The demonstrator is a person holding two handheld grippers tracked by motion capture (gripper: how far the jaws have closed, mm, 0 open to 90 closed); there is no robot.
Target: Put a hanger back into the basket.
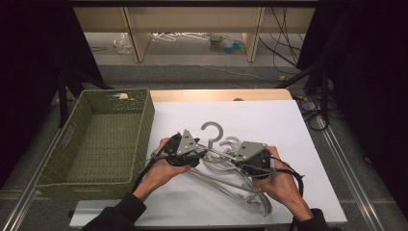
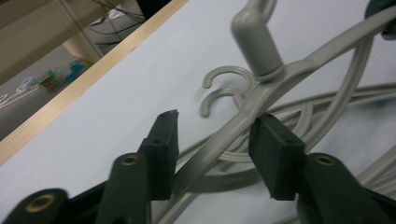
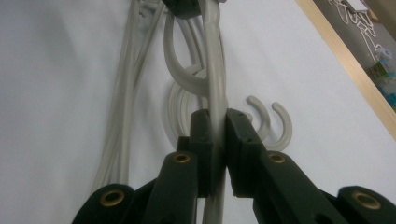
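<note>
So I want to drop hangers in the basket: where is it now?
In the high view the green basket sits at the table's left edge, just left of the left gripper and the pile of grey hangers.

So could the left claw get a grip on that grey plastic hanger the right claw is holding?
Probably yes. The grey plastic hanger already has one arm between the left claw's open jaws with nothing blocking, while the right claw clamps it.
</note>
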